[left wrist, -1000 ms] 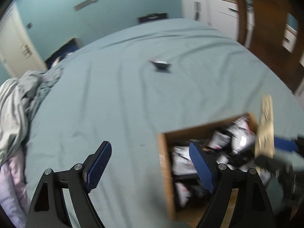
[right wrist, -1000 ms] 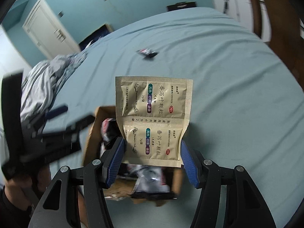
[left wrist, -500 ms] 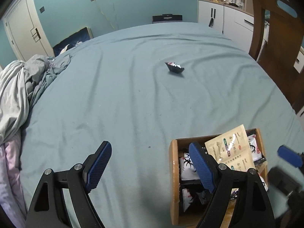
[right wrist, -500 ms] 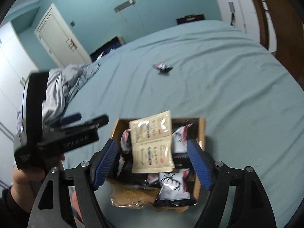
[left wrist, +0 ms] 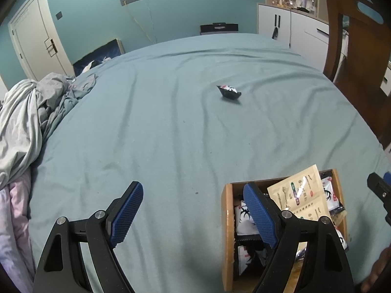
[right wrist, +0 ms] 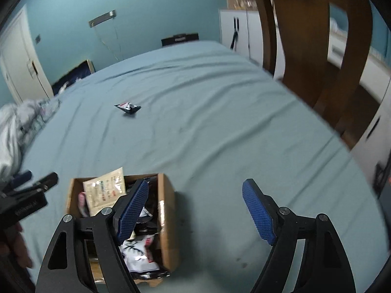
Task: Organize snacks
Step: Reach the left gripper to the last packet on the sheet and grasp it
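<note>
Risk first: we judge the beige foil sachet with printed labels [left wrist: 299, 193] could slide off, since it leans on top of the black-and-white snack packets [right wrist: 138, 252] in the open brown cardboard box [right wrist: 167, 210], its upper corner poking above the rim. A careless reach into the box could knock it out onto the bed.

Left tongs [left wrist: 193, 216] stand wide open, nothing between them; right tongs [right wrist: 195, 214] likewise open and empty, their left pad over the box.

One small black snack packet [left wrist: 229, 92] lies alone on the teal bedsheet [left wrist: 171, 134], well apart from the box, so we judge it the remaining item. It sits on wrinkled, soft cloth, so a pinch could catch sheet too.

Nothing blocks the path. Crumpled grey bedding [left wrist: 29, 112] sits at the left edge, brown wooden chair [right wrist: 317, 48] on the right, both clear of the packet.
</note>
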A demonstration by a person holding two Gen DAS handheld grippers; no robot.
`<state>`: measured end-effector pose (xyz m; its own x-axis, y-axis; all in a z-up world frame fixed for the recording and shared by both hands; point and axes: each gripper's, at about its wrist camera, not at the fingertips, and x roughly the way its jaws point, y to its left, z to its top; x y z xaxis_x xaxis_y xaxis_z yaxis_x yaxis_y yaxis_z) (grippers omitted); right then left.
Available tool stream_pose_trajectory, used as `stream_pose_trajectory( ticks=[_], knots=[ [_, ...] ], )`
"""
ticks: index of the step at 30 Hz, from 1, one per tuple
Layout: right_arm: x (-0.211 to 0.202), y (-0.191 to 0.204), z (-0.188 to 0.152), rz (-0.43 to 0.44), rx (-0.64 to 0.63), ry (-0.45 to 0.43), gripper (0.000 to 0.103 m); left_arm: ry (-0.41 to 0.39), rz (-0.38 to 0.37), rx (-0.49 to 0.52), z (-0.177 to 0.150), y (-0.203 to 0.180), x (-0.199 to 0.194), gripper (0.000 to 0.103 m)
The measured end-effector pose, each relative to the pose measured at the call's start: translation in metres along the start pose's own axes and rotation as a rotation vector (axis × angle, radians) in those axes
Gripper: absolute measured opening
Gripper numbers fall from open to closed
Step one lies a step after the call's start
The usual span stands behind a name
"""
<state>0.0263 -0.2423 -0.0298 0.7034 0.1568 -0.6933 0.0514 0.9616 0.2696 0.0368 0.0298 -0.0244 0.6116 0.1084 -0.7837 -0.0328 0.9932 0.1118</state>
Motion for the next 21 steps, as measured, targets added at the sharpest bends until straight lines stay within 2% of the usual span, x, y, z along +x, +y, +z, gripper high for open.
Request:
stream_pose_trajectory(
  ticks=[5, 11, 17, 21],
  knots=[
    [0.02, -0.012, 0.006, -0.005, 0.056, 0.076, 0.079, -0.015, 0.01, -0.001, 0.001, -0.001, -0.001, 0.085],
    [0.017, 0.0, 0.012, -0.054, -0.013, 0.046, 0.079, -0.008, 0.006, -0.002, 0.002, -0.003, 0.002, 0.085],
    [0.02, 0.005, 0.011, 0.087, -0.041, 0.085, 0.079, -0.005, 0.01, 0.023, 0.003, -0.008, 0.006, 0.087],
    [0.024, 0.011, 0.011, 0.138, -0.075, 0.124, 0.079, 0.002, -0.009, 0.023, 0.004, -0.008, 0.008, 0.096]
  ],
)
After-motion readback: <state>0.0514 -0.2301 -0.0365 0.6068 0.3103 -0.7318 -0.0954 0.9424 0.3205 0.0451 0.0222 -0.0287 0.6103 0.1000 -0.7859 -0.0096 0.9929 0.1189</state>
